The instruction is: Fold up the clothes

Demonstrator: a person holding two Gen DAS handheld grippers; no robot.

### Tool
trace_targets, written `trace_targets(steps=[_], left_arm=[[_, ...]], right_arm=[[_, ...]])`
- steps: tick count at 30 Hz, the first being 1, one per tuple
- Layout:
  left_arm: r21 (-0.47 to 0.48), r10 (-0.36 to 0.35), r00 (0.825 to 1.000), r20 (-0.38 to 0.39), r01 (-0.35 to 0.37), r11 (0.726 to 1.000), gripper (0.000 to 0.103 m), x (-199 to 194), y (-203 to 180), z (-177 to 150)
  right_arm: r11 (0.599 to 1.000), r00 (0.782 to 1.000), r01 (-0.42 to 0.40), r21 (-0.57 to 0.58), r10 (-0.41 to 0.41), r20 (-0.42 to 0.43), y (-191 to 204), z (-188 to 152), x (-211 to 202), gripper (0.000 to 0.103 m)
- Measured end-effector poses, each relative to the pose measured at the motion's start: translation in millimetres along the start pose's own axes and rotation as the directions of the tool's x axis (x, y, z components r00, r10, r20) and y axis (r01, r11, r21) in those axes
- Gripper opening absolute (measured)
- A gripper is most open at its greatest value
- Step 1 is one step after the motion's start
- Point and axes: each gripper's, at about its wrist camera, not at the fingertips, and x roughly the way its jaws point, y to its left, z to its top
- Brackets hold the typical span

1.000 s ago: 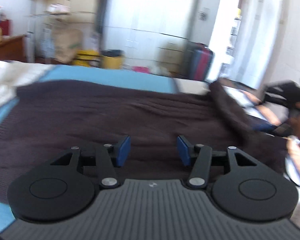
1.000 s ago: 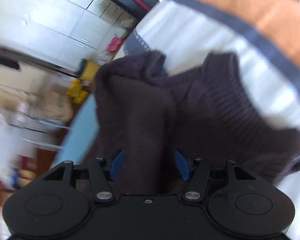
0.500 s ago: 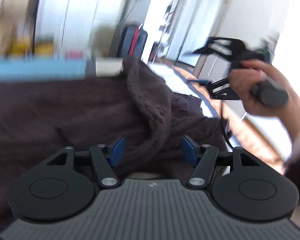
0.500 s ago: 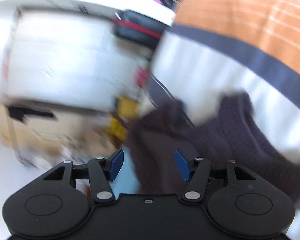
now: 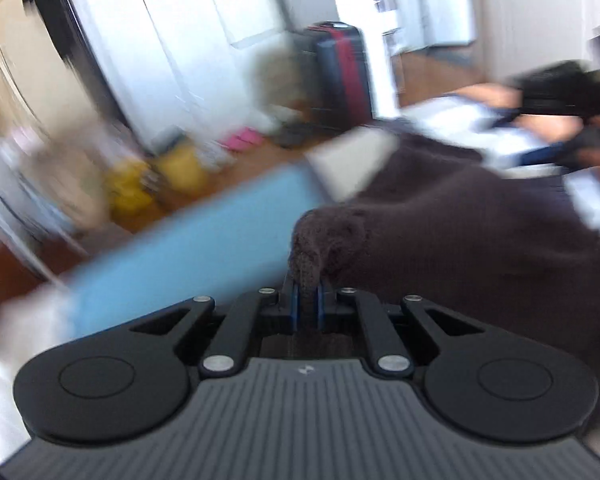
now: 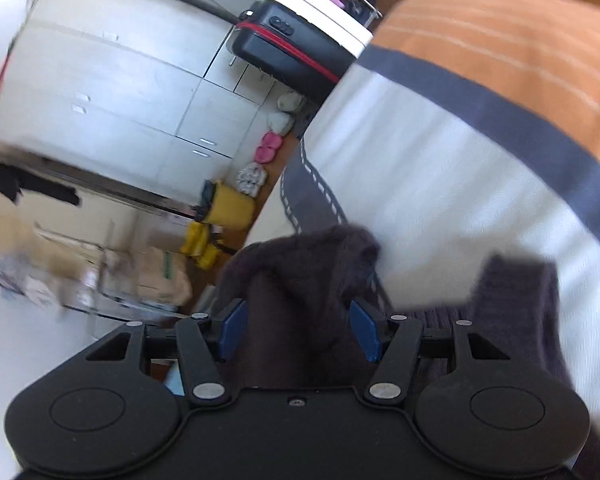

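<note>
A dark brown knitted sweater point(image 5: 480, 232) lies on a bed with a light blue and white cover point(image 5: 188, 256). My left gripper point(image 5: 308, 304) is shut on a bunched edge of the sweater, which sticks up between the blue pads. In the right wrist view the sweater point(image 6: 296, 280) bulges up between the spread blue pads of my right gripper point(image 6: 298, 334), which is open. The right gripper and the hand holding it show blurred at the far right of the left wrist view point(image 5: 572, 92).
The bed cover has white, grey and orange bands point(image 6: 480, 92). On the floor beyond the bed stand a dark suitcase with a red stripe point(image 6: 284, 52), yellow bags point(image 6: 228, 208), pink slippers point(image 6: 268, 148) and white cupboards point(image 6: 112, 92).
My left gripper has shut on a fold of the sweater and swung to the left. My right gripper stayed open and now has sweater fabric between its pads.
</note>
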Motion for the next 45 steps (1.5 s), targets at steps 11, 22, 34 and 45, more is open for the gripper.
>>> trace_targets(steps=[11,22,34,45], left_arm=[[-0.178,0.563,0.822,-0.087,-0.568,0.803,0.054,102,120,57],[-0.22,0.134,0.961,-0.243,-0.19,0.957,0.06,118,58,-58],[-0.453,0.091,0.968,-0.233,-0.191,0.871,0.064,34,38,-128],[-0.347,0.318,0.919,-0.234,-0.384,0.855,0.064,-1,26,-142]], right_arm=[[0.97,0.991,0.118,-0.212,-0.129,-0.037,-7,14,38,0.064],[0.839,0.94,-0.265,-0.476,0.115,-0.322,56,-19,19,0.064],[0.293,0.986,0.048,-0.955,-0.167,-0.002,100,-127,17,0.067],[0.484,0.942,0.311,-0.818,-0.042,0.333,120,-74,14,0.006]])
